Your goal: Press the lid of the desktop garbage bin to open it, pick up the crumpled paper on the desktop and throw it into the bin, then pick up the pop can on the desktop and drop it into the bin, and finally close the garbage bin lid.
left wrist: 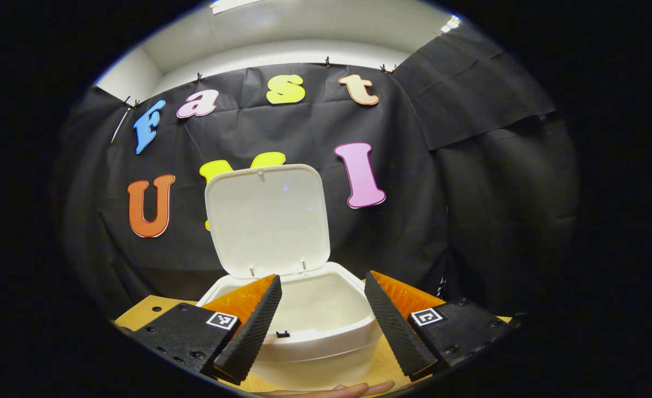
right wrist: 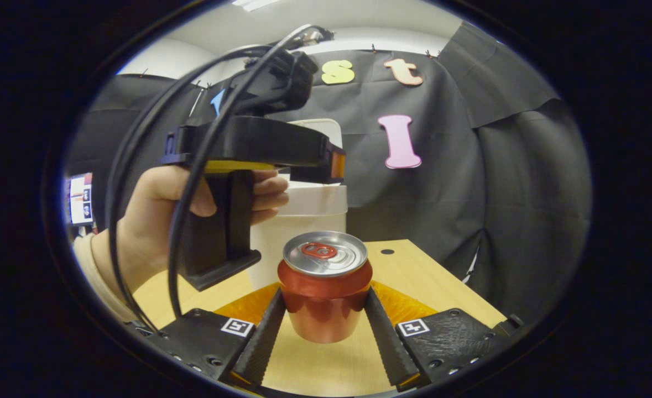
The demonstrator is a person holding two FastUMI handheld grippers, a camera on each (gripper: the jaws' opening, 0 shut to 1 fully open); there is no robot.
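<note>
The white garbage bin (left wrist: 326,331) stands on the table with its lid (left wrist: 267,221) swung up and open. My left gripper (left wrist: 322,279) hovers over the bin's opening, fingers spread wide and nothing between them. In the right gripper view a hand holds that left gripper (right wrist: 281,149) above the bin (right wrist: 303,218). A red pop can (right wrist: 326,298) with a silver top stands upright in front of the bin. My right gripper (right wrist: 324,296) has closed on it, one finger pressing each side.
The light wooden table (right wrist: 420,276) ends close on the right, with a small dark hole (right wrist: 387,251) near the wall. Black cloth hangs right behind the bin. A fingertip (left wrist: 331,390) shows at the bottom of the left gripper view.
</note>
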